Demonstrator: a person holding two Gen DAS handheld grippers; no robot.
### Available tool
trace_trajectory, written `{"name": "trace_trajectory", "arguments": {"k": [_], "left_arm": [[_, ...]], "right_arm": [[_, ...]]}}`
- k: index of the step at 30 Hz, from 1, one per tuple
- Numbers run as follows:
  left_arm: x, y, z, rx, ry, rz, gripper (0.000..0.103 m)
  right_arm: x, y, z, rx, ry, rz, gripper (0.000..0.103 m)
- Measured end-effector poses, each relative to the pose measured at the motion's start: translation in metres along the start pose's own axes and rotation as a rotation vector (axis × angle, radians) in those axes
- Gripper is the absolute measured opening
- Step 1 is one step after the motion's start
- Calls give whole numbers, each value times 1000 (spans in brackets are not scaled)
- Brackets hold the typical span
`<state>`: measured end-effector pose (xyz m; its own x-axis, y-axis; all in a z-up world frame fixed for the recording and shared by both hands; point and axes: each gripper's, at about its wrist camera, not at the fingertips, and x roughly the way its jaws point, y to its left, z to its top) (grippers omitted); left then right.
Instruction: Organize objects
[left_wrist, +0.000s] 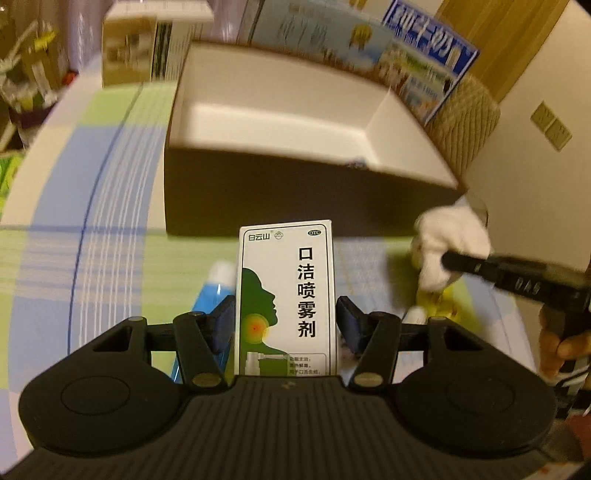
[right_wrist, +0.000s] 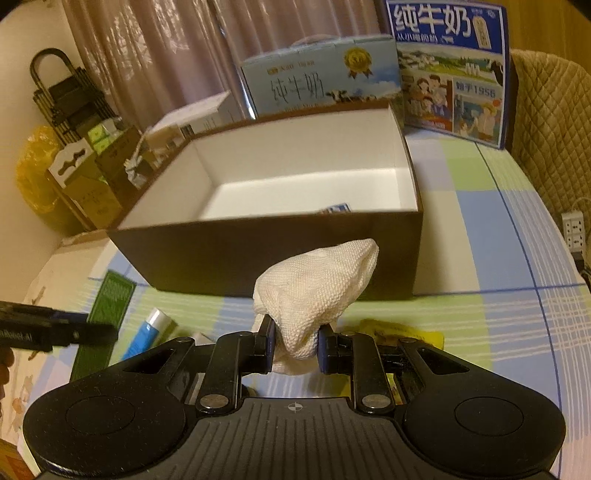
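Squarely between left hand-held gripper (left_wrist: 286, 319) pads: spray carton (left_wrist: 286, 295)

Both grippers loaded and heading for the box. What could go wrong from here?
1. The left gripper holds the tall spray carton near its lower half; it could tilt or catch the brown box wall in front of it.
2. The right gripper pinches only the bottom of the white cloth; the loose bulk might slip out or snag the rim.
3. Both grippers are close together in front of the box, so they could collide.
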<state>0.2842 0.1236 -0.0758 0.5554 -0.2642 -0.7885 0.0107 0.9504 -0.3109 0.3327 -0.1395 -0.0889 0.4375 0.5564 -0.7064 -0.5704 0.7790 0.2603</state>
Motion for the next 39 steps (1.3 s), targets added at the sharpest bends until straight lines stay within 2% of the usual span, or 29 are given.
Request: {"name": "trace_trajectory", "arguments": {"k": [6,10,13,17,26,33,39], "left_arm": [[-28,-26,27,22,-164,16,53],[-35,-43,49,34,-251,79,53],[-31,-50,66,12,-285,113,53],[-15,-55,89,1,-287,143,52],[26,-52,127,-15,-271,196,52],[61,-39,143,-39,-240,236,52],[85,-32,148,-67,-205,244,52]], "right_arm": [[-19,16,17,-21,-140,36,18],[-27,32,36,-55,-249,7,18],[-26,39,51,-53,-304,-15,18],[-20,41,67,-37,-335,-24,18],[29,36,99,-38,-316,-62,18],[81,26,92,-56,-189,-105,18],[105,26,92,-62,-155,-106,18]]}}
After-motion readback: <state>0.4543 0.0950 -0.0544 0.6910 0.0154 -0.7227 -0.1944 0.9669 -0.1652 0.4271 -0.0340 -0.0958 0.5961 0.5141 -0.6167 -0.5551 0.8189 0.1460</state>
